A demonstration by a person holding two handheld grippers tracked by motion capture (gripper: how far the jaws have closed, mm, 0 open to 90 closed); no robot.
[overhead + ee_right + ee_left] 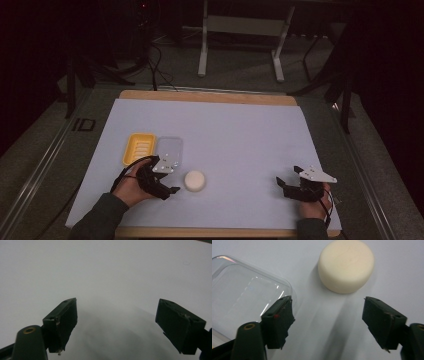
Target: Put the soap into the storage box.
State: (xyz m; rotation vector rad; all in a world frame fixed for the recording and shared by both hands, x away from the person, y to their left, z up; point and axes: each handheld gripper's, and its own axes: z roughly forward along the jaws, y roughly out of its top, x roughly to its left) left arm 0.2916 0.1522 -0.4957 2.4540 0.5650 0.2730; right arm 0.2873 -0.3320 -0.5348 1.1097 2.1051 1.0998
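On the white surface (235, 135) a cream round puck (194, 180) lies near the front edge, just beside and to the right of the left claw (170, 182). In the left gripper view that claw (327, 322) has its jaws spread wide with nothing between them; the puck (346, 265) sits just ahead of the gap and touches neither jaw. A clear plastic lid (244, 297) lies under the left jaw tip. From the high view, the clear lid (169, 151) lies right beside a yellow tray (139, 148), behind the left hand (131, 185). The right claw (288, 181), well apart at the front right, is also spread, its jaws (117, 325) over bare surface.
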